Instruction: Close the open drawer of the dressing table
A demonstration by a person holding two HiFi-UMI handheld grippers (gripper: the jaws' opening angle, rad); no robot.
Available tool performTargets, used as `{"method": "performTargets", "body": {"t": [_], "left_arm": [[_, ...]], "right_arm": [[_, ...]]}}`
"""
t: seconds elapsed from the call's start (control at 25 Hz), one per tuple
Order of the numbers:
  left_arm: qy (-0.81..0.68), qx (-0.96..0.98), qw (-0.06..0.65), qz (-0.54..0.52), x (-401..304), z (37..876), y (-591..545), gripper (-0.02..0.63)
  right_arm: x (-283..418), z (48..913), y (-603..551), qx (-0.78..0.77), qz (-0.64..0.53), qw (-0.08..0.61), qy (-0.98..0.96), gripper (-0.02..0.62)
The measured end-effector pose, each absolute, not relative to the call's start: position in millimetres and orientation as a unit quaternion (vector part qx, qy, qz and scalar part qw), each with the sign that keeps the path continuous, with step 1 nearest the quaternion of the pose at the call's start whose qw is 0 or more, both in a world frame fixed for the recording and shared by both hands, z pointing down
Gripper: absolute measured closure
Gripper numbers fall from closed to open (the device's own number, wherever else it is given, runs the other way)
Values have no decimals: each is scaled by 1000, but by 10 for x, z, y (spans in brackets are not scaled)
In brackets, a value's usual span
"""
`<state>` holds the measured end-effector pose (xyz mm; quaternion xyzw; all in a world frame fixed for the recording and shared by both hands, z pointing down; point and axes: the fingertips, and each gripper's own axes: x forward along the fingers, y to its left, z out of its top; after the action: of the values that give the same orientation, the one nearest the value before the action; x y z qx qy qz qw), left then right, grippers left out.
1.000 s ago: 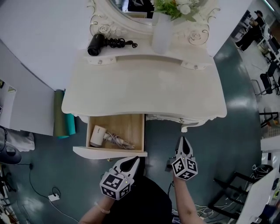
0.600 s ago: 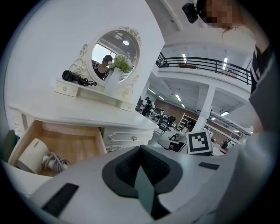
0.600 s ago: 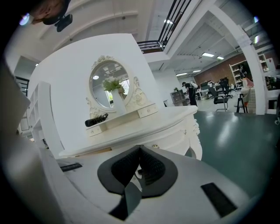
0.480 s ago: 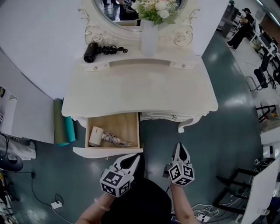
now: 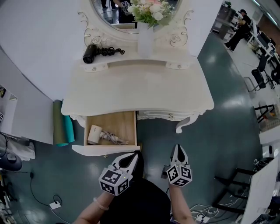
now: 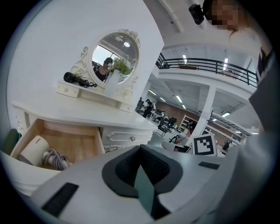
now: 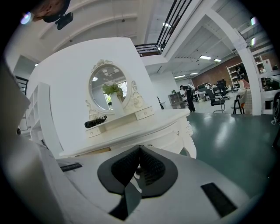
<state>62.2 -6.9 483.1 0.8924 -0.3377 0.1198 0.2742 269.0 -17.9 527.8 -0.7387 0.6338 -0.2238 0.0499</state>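
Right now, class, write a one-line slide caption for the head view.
Left gripper and right gripper, both shut, hover before the dressing table, its drawer open with a white hair dryer inside.

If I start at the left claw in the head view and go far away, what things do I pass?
left claw → open drawer → white hair dryer inside it → table top → black hair dryer → mirror
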Motion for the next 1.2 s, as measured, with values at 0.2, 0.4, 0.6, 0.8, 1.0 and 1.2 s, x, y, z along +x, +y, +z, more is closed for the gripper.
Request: {"method": "performTargets", "body": {"t": [0.2, 0.4, 0.6, 0.8, 1.0, 1.2], "left_arm": [[-353, 888, 266, 131, 526, 4843, -45, 588], [-372, 881, 262, 132, 379, 4865, -28, 588], [-398, 866, 271, 132, 159, 4940, 19, 588], [-426, 850, 279, 132, -92, 5028, 73, 588], [-480, 816, 287, 146, -487, 5325, 80, 588], [-529, 786, 280, 157, -861, 5630, 70, 588]], "right_arm": [[2589, 5338, -82, -732, -236, 45, 638, 569], [2386, 5376, -122, -712, -243, 37, 658, 569], [2089, 5391, -215, -682, -244, 21, 689, 569], [1797, 5414, -285, -656, -247, 8, 713, 569], [1577, 5429, -292, -640, -247, -3, 727, 569], [1498, 5427, -260, -636, -250, -7, 730, 569]]}}
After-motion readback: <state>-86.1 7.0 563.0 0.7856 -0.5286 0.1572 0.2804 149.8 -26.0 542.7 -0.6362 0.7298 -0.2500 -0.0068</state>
